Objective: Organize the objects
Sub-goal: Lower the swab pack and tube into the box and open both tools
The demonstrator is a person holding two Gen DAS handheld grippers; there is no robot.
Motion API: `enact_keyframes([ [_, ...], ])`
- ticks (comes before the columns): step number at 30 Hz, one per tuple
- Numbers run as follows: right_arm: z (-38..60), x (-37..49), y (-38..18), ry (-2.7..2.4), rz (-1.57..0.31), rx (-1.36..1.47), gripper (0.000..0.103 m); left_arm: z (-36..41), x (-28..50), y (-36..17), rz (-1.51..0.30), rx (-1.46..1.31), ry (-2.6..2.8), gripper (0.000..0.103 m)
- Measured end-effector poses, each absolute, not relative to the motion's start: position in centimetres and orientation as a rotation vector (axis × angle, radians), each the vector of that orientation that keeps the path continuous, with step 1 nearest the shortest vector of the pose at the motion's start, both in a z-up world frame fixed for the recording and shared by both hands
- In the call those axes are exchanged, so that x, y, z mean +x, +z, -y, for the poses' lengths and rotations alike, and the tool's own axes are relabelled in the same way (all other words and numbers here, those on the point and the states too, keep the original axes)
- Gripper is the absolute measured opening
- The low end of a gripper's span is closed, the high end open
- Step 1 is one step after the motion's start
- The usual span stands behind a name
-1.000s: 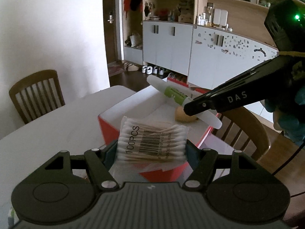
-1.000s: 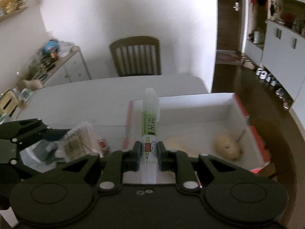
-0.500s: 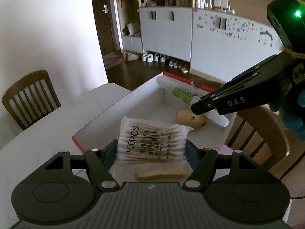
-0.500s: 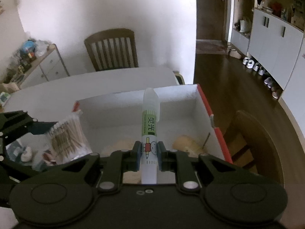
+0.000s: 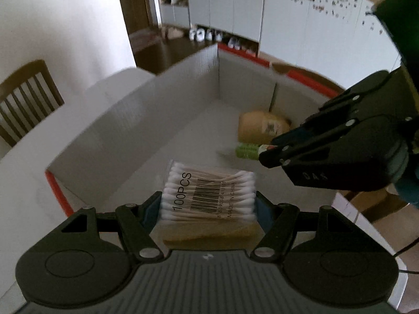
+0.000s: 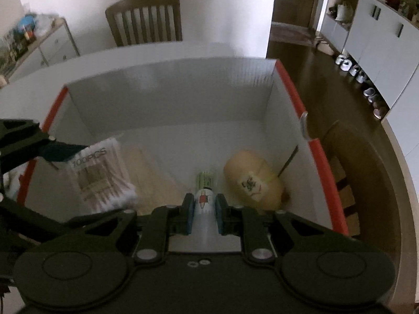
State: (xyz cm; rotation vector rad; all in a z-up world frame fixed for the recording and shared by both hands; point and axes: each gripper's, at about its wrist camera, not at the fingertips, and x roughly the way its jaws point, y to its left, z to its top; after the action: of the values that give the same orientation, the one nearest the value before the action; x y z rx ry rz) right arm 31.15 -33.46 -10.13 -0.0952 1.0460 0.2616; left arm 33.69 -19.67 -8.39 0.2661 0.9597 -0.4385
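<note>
- Left hand-held gripper (image 5: 208,206) grasps a clear packet of cotton swabs (image 5: 208,192) across its width, pads pressing both long edges; this flat hold keeps the printed face up and the packet level over the box (image 5: 162,110).
- Right hand-held gripper (image 6: 204,213) is clenched on a white glue tube (image 6: 204,204) near its lower body, the tube pointing forward and down into the box, so the tip leads toward the floor of the box.
- Both items sit inside the box opening, above its floor; neither is released yet. Judged from this, the step in hand is lowering both items for placement.
- A tan rounded object with a small label (image 6: 252,180) already lies on the box floor against the right wall, just beside the tube tip. A pale flat object (image 6: 146,172) lies on the floor below the packet.
- Readable writing on the packet: "100PCS", a barcode, and "MADE IN CHINA". The side of the right hand-held gripper reads "DAS" in the left wrist view.
- The tube carries a green band and a small cartoon figure; its text is not legible.
- The box has white walls with red rims and rests on a white tabletop (image 5: 39,162); a wooden chair (image 6: 144,19) stands beyond it.
</note>
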Motion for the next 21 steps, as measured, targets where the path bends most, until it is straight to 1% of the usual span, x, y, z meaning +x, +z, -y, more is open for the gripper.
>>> enact_keyframes([
  [13,33.7,30.9,-11.1,0.254,-1.078,-0.112,0.018,19.3,35.8,-10.2,-1.080,0.180,-0.398,0.072],
  [15,34.0,30.8,-11.0,0.258,-1.075,-0.106,0.021,19.4,35.8,-10.2,-1.089,0.177,-0.406,0.072],
  [21,35.0,30.5,-10.2,0.276,-1.053,-0.087,0.026,19.0,35.3,-9.5,-1.054,0.165,-0.404,0.075],
])
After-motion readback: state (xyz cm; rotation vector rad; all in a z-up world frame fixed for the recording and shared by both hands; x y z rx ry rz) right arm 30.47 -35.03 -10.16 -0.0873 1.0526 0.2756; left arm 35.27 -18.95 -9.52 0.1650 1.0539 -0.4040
